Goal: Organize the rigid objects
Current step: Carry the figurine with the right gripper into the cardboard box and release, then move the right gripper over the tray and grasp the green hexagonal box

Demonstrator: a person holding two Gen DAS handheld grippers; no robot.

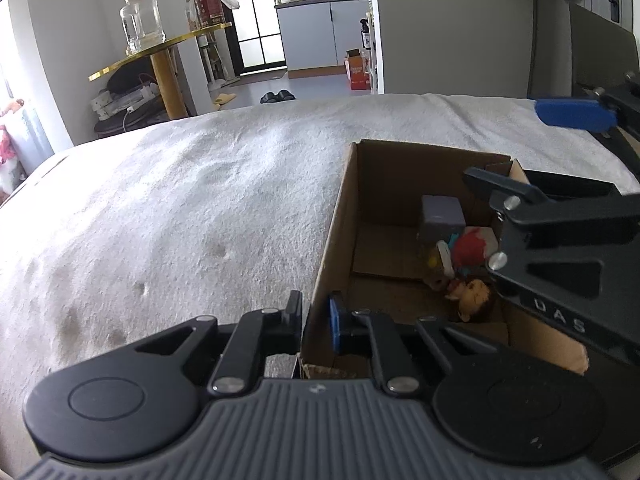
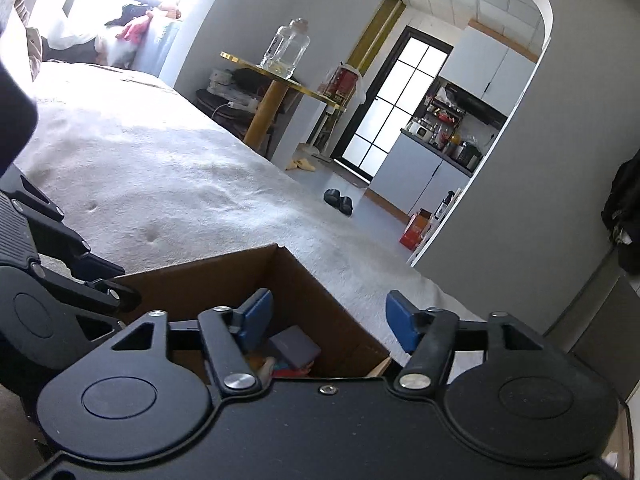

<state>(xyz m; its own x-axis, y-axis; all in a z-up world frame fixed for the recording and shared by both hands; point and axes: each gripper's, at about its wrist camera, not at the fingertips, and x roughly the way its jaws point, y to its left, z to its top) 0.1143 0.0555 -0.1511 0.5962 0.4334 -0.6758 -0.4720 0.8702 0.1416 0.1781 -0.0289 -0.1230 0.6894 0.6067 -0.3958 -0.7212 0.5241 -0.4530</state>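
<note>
An open cardboard box (image 1: pixel 344 200) stands on the white bed cover. Inside lie a grey-purple block (image 1: pixel 442 216), a red toy (image 1: pixel 468 250) and a small brown-haired figure (image 1: pixel 472 296). My left gripper (image 1: pixel 314 318) is shut on the box's near-left wall, one finger outside, the blue pad inside. My right gripper (image 2: pixel 328 320) is open and empty, hovering above the box (image 2: pixel 224 276); the block (image 2: pixel 296 346) shows between its blue pads. The right gripper's body also shows in the left wrist view (image 1: pixel 560 248).
The white bed cover (image 1: pixel 180 208) spreads left and behind the box. Beyond the bed stand a gold side table (image 1: pixel 160 52) with a glass jar (image 1: pixel 140 20), a floor with slippers (image 1: pixel 276 97), and a kitchen doorway.
</note>
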